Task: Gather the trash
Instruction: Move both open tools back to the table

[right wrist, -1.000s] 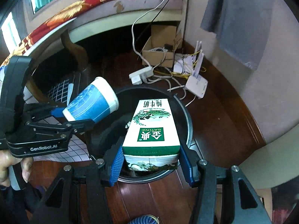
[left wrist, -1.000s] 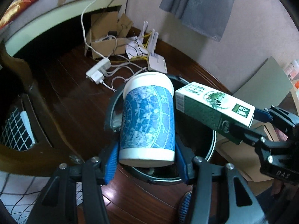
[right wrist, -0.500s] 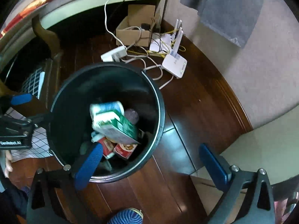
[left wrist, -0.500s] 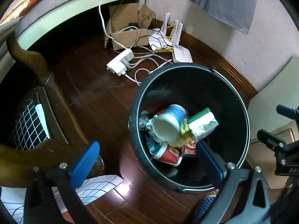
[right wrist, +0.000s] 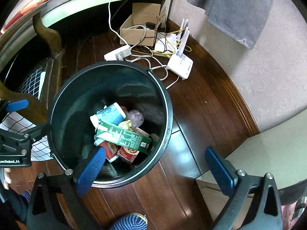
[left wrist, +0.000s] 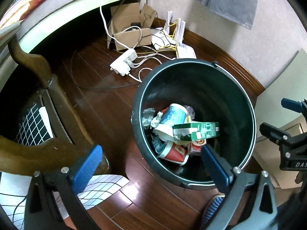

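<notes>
A dark round bin [left wrist: 247,103] [right wrist: 57,95] stands on the wooden floor. Inside it lie a blue-patterned paper cup [left wrist: 173,115] [right wrist: 111,113], a green milk carton [left wrist: 197,131] [right wrist: 124,137] and red-and-white cups [left wrist: 175,151] [right wrist: 127,153]. My left gripper [left wrist: 151,160] hovers wide open over the bin's near rim with nothing between its blue pads. My right gripper [right wrist: 155,160] is also wide open and empty above the bin's right edge. Each gripper shows at the side of the other's view.
A power strip [left wrist: 123,63] [right wrist: 118,53], white cables, a cardboard box [left wrist: 130,36] [right wrist: 141,31] and a white router [right wrist: 180,65] lie on the floor beyond the bin. A carved wooden chair [left wrist: 48,99] stands left. The wall with a grey cloth [right wrist: 236,5] is right. A slippered foot [right wrist: 128,221] is below.
Both grippers opened and let go: the blue cup and the green carton dropped into the bin and now rest on the trash. Both views tilted down over the bin.
</notes>
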